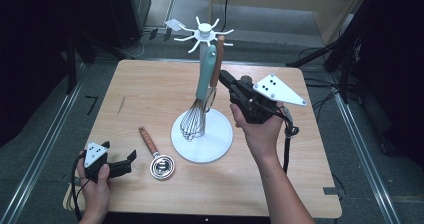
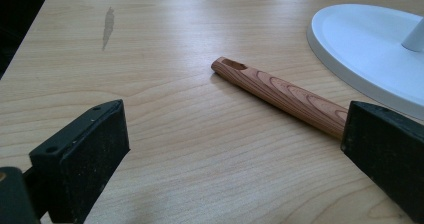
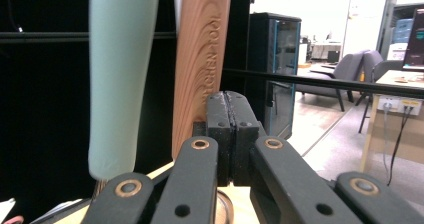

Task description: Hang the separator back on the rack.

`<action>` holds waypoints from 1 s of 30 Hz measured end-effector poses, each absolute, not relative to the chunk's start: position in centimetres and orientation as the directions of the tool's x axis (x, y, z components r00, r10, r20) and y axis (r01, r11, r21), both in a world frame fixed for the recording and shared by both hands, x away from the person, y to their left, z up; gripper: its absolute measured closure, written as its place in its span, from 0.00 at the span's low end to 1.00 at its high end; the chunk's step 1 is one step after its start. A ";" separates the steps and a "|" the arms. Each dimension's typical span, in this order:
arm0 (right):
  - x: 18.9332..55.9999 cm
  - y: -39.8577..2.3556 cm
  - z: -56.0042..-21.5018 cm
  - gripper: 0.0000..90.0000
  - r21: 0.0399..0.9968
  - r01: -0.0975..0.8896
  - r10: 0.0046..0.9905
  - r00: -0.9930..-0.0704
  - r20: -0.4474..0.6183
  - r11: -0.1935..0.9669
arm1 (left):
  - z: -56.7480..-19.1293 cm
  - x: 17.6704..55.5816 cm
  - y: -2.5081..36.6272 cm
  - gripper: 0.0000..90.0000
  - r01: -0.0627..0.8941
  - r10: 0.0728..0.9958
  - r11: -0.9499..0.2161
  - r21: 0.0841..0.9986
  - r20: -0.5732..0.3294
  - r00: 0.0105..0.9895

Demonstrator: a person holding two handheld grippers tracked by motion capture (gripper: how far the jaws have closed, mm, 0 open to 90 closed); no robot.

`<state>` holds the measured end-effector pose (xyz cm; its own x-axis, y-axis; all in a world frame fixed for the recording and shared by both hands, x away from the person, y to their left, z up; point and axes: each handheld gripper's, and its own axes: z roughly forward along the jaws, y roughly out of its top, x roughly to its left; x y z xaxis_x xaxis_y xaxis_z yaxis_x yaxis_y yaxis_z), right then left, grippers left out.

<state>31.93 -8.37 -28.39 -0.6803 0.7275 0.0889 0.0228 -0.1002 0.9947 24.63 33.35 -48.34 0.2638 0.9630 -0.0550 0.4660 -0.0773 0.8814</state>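
My right gripper [image 1: 223, 77], jaws closed on nothing, sits just beside the wooden-handled utensil [image 1: 217, 59] hanging on the white rack [image 1: 204, 34], while my left gripper [image 1: 131, 160] rests open-jawed on the surface [image 1: 150, 94]

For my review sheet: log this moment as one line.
left gripper: open, near strainer | right gripper: shut, empty, beside wooden handle on rack
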 end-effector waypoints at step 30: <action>35.4 -9.1 -24.8 1.00 0.977 -0.095 0.709 -0.702 0.070 -0.191 | -48.3 24.6 33.4 0.00 0.467 0.962 -0.075 0.881 -0.059 0.266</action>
<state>35.45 -9.15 -24.84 -0.7021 0.7086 0.0704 -0.0952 -0.1914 0.9769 24.63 33.39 -48.33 0.2661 0.9621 -0.0588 0.4667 -0.0753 0.8812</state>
